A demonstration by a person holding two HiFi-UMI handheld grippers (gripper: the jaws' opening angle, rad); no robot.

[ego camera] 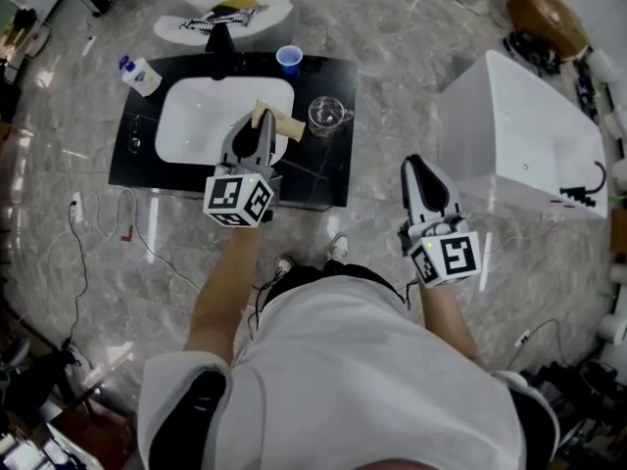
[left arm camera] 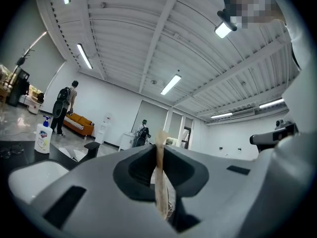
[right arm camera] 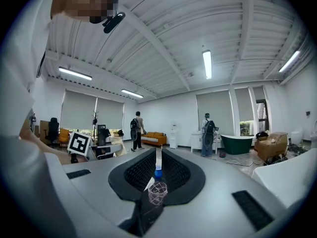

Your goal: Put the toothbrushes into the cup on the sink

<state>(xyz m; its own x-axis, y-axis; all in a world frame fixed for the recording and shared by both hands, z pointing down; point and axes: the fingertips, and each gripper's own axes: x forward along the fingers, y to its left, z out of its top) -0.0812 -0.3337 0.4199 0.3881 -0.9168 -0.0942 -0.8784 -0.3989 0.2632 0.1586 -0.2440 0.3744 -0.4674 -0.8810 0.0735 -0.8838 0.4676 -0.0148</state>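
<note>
The left gripper (left arm camera: pixel 159 150) is clamped on a thin tan toothbrush (left arm camera: pixel 161 182), seen edge-on between the pads and held over the right rim of the basin (ego camera: pixel 191 125). The right gripper (right arm camera: pixel 157 155) is closed on nothing, off the right edge of the black countertop (ego camera: pixel 328 179). A glass cup (ego camera: pixel 327 114) stands near that edge, a blue cup (ego camera: pixel 289 59) at the back edge. The toothbrush is judged light, stiff and narrow, best held mid-handle
</note>
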